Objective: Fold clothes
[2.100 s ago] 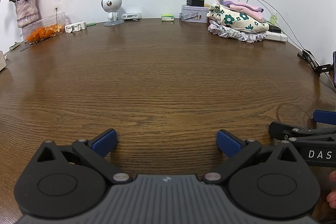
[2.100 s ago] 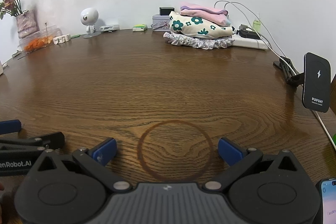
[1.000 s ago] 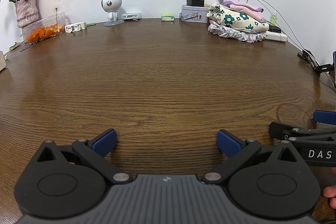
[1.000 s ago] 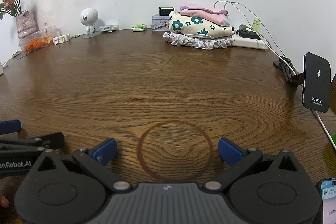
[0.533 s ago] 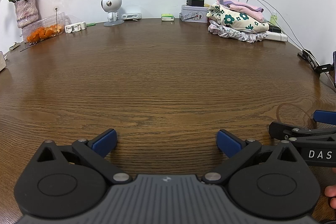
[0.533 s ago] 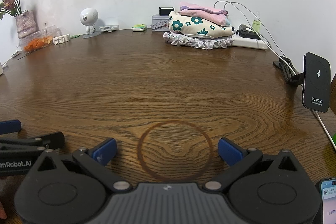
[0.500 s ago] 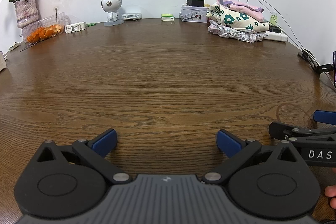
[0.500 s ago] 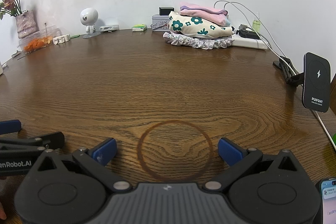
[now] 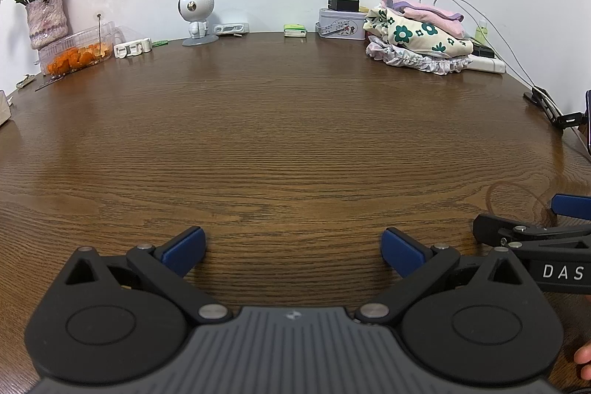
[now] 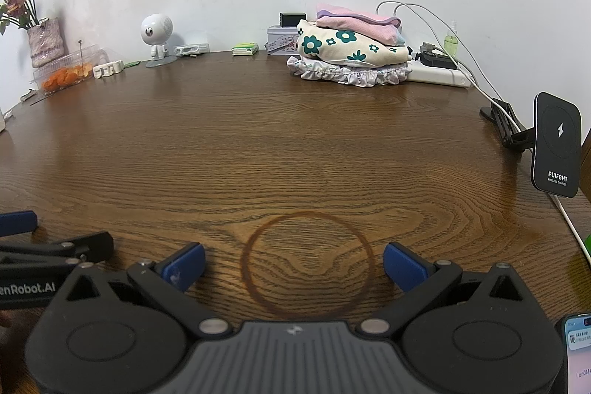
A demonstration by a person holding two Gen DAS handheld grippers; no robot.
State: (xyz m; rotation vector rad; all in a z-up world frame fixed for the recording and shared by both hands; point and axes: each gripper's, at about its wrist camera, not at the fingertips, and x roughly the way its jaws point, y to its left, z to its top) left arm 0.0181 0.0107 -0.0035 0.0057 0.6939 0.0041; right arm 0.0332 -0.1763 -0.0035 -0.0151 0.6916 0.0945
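A stack of folded clothes [image 9: 419, 37] [image 10: 351, 52] lies at the far right of the wooden table [image 9: 288, 135] [image 10: 295, 143]: a pink piece on top, a cream one with green flowers, a frilly one below. My left gripper [image 9: 291, 248] rests low over the near table edge, open, nothing between its blue fingertips. My right gripper [image 10: 293, 263] sits beside it to the right, open too, over a dark ring stain [image 10: 308, 264]. Both are far from the stack.
Along the back wall stand a vase of dried flowers [image 9: 44, 19], a plastic box of orange pieces [image 9: 75, 52], a white round-headed figure [image 9: 195, 15], a tin [image 9: 340, 26] and a power strip with cables [image 10: 439, 74]. A charger stand [image 10: 556, 144] and a phone [image 10: 576, 353] are at the right.
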